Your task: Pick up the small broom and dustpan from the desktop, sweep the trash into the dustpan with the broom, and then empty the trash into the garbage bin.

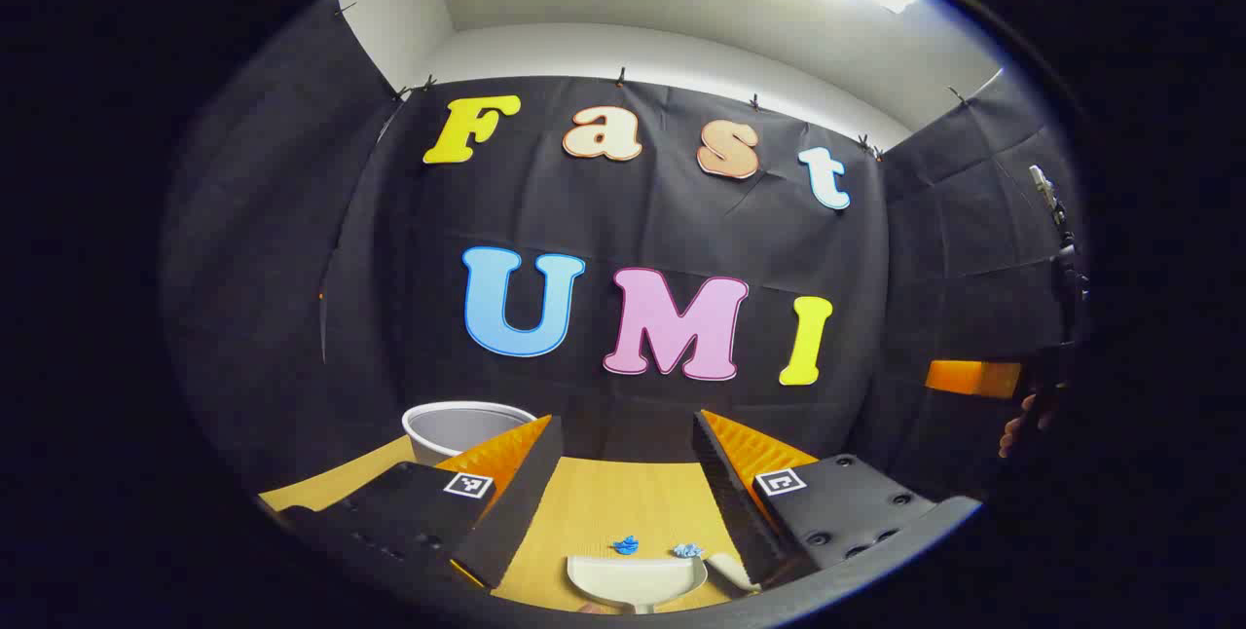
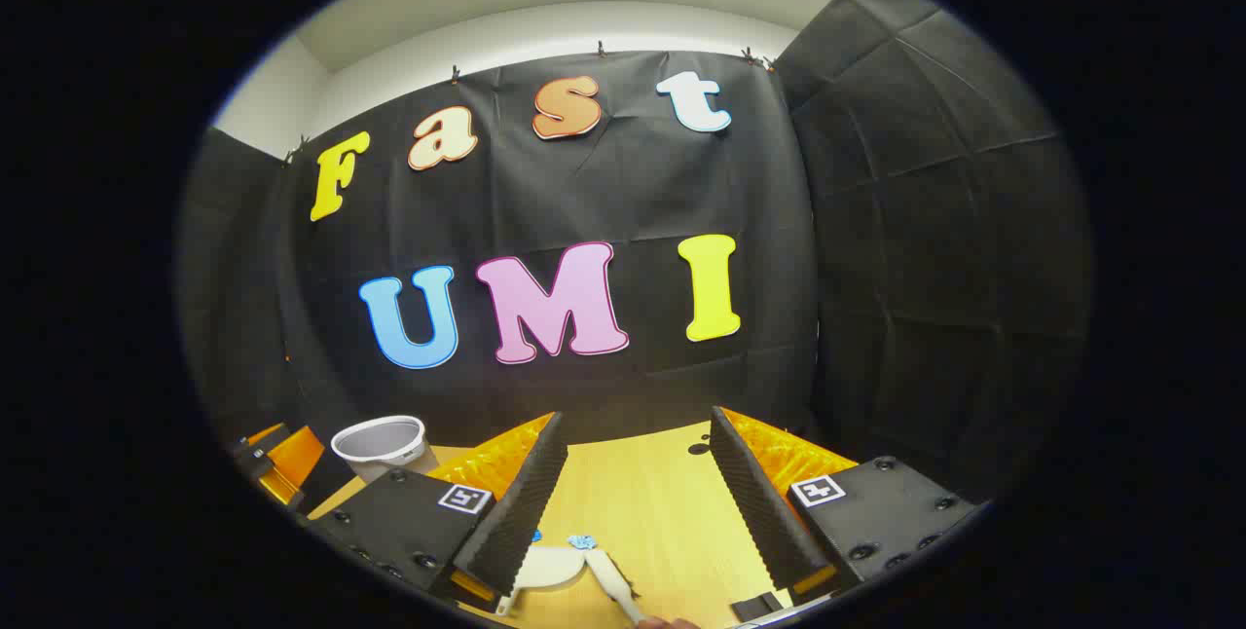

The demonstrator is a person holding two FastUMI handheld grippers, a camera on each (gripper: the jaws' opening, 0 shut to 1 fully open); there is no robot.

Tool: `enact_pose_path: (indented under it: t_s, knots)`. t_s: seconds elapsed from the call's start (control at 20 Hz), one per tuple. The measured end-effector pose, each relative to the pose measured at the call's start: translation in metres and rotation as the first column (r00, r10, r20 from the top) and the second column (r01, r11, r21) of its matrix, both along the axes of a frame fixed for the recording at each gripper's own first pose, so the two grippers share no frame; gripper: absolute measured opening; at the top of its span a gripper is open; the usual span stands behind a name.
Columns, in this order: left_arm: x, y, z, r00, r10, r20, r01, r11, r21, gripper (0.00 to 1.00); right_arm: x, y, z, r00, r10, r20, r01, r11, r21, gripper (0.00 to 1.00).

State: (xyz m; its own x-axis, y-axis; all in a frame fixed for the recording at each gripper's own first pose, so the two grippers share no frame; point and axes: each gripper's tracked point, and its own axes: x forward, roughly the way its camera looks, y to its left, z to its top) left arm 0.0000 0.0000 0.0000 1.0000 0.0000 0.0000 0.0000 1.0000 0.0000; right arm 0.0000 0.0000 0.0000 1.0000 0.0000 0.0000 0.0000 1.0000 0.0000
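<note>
Right at the bottom of the left gripper view, your left gripper (image 1: 628,502) sits with its two fingers spread wide apart, nothing between them but bare desktop (image 1: 604,502). Just past the fingertips you've got the dustpan (image 1: 635,578) lying flat on the wood, pale cream, its handle pointing back toward you. The small broom (image 1: 728,569) is just beside it on the right, partly tucked behind the right finger. Two little blue scraps of trash (image 1: 626,544) lie just beyond the pan's far edge, near each other but not touching.

Same story in the right gripper view: your right gripper (image 2: 638,502) is also wide open and empty, with the dustpan (image 2: 547,566) low on the left, half hidden by the left finger, and the small broom (image 2: 611,575) angled next to it. A bit of the blue trash (image 2: 581,541) peeks out right above them.

Farther back, the garbage bin (image 1: 467,426) stands upright at the far left of the desk, open top, pale grey, well apart from the sweeping stuff. In the right gripper view the garbage bin (image 2: 382,446) is likewise off to the left near the wall.
</note>
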Motion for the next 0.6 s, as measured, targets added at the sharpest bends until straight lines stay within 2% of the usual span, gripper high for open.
enact_pose_path:
  t_s: [0.35, 0.4, 0.45, 0.6]
  knots:
    - [-0.001, 0.01, 0.004, 1.0, 0.009, -0.006, -0.009, 1.0, 0.014, 0.8, -0.003, 0.022, 0.033, 0.999, 0.033, 0.037, -0.032, 0.999, -0.031, 0.95]
    - [-0.001, 0.008, 0.006, 1.0, 0.003, -0.001, -0.003, 1.0, 0.02, 0.8, -0.003, 0.021, 0.032, 0.999, 0.029, 0.019, -0.029, 0.999, -0.03, 0.82]
    - [-0.002, 0.007, 0.008, 1.0, -0.002, 0.003, 0.002, 0.999, 0.032, 0.8, -0.003, 0.02, 0.027, 1.0, 0.026, -0.008, -0.026, 0.999, -0.019, 0.95]
    - [-0.004, 0.006, 0.01, 1.0, -0.005, 0.014, 0.005, 0.998, 0.059, 0.8, -0.003, 0.024, 0.034, 0.999, 0.033, -0.019, -0.034, 0.999, -0.026, 0.95]
